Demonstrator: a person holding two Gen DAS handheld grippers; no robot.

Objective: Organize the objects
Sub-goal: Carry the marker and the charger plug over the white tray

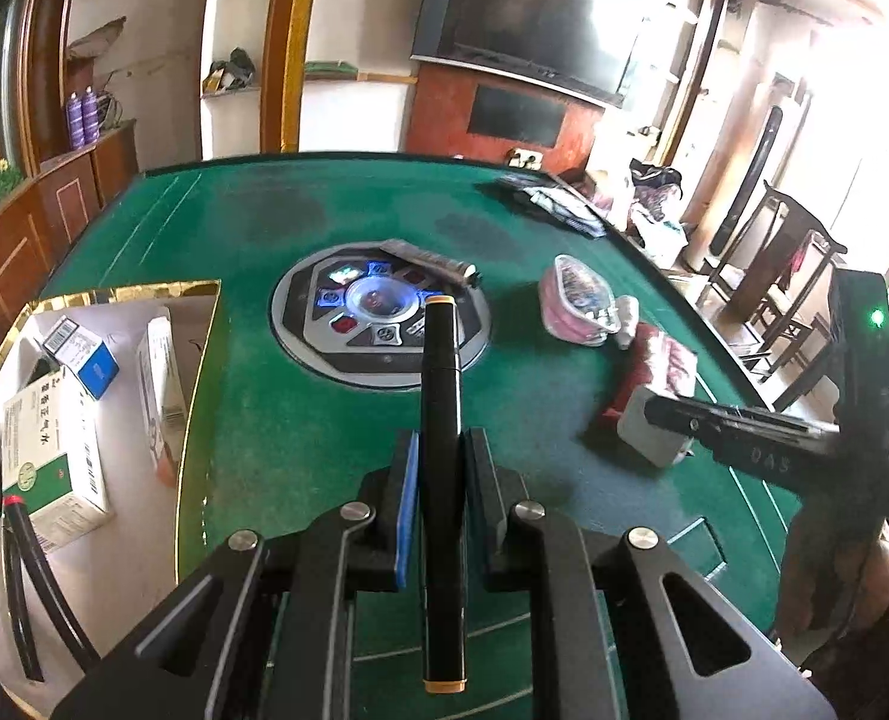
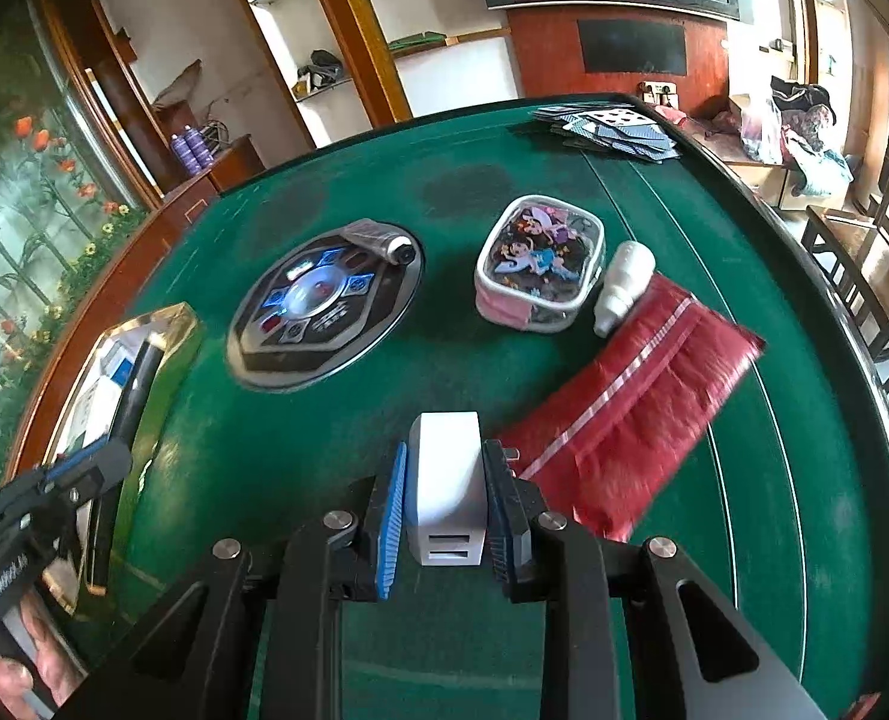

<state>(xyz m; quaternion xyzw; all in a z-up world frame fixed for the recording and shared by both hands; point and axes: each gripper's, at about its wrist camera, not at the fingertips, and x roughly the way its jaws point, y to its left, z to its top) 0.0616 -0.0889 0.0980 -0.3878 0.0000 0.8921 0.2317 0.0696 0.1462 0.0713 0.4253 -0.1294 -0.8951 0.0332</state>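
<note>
My left gripper [image 1: 438,450] is shut on a black marker pen [image 1: 441,396] with orange ends, held above the green table. My right gripper [image 2: 444,468] is shut on a white USB charger block [image 2: 444,480]; it also shows in the left wrist view [image 1: 654,426]. A gold-rimmed box [image 1: 201,360] at the left holds several medicine cartons [image 1: 54,456] and black pens. On the table lie a pink cartoon pouch [image 2: 534,264], a small white bottle [image 2: 624,282], a red padded bag [image 2: 636,408] and a grey tube [image 2: 378,240].
A round control panel [image 2: 324,312] sits in the middle of the green felt table [image 2: 300,444]. Playing cards [image 2: 612,126] are spread at the far edge. Wooden chairs [image 2: 864,276] stand to the right, and shelves and a TV are behind.
</note>
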